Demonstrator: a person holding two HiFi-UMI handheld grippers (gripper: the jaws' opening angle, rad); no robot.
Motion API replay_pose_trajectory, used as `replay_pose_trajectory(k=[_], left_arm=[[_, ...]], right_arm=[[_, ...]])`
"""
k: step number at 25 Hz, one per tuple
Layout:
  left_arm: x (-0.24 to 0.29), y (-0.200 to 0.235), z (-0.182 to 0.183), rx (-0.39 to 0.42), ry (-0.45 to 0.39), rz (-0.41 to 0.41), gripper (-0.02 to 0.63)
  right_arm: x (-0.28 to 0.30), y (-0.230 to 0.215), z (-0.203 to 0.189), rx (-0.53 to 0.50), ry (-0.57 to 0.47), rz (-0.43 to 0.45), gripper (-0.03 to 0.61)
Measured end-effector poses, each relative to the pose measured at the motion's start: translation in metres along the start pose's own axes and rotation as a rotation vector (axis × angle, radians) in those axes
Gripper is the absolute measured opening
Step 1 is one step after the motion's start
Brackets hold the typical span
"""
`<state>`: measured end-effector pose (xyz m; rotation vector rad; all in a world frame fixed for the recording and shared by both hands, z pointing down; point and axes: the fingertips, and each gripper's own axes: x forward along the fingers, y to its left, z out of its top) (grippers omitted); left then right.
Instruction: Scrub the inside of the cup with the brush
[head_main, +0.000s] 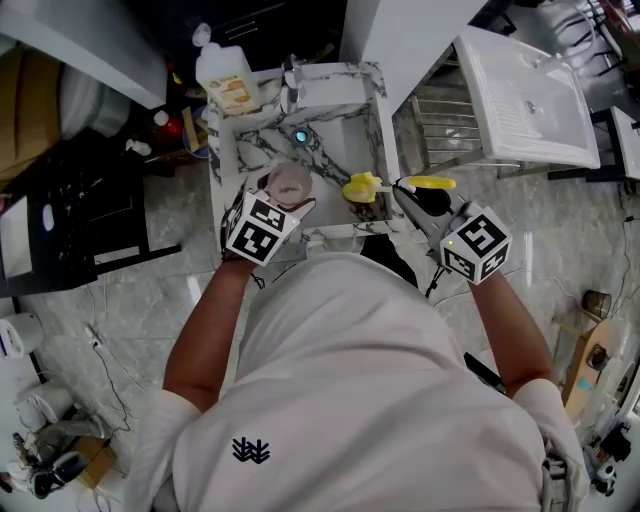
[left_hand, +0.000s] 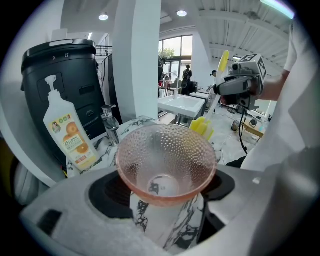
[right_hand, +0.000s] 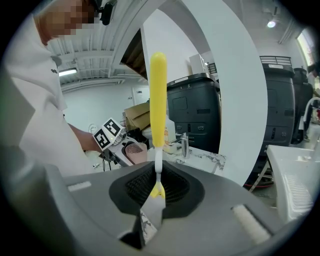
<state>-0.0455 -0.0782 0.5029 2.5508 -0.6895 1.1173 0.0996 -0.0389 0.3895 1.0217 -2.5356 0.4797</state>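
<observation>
A pink dimpled glass cup (left_hand: 166, 162) sits between the jaws of my left gripper (left_hand: 167, 192), mouth toward the camera and empty inside. In the head view the cup (head_main: 290, 183) is held over the marble sink (head_main: 372, 110) by the left gripper (head_main: 283, 198). My right gripper (head_main: 408, 188) is shut on the thin neck of a yellow brush (head_main: 362, 187), whose head hangs just right of the cup, apart from it. In the right gripper view the brush handle (right_hand: 158, 100) stands upright above the gripper (right_hand: 157, 189). Its bristles are hidden there.
An orange-label soap bottle (head_main: 228, 80) and a faucet (head_main: 291, 75) stand at the sink's far rim. The drain (head_main: 300, 136) shows in the basin. A white washbasin (head_main: 525, 95) lies to the right, a black bin (left_hand: 65, 85) behind the soap.
</observation>
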Motion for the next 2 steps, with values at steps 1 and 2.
replay_pose_trajectory(k=[1, 2], left_arm=[[0.001, -0.0005, 0.0008, -0.001, -0.003, -0.001, 0.38], [0.0021, -0.001, 0.0016, -0.001, -0.005, -0.002, 0.38]], right_arm=[[-0.0002, -0.0001, -0.0002, 0.0, 0.001, 0.002, 0.041], [-0.0003, -0.0002, -0.0003, 0.0, 0.001, 0.003, 0.041]])
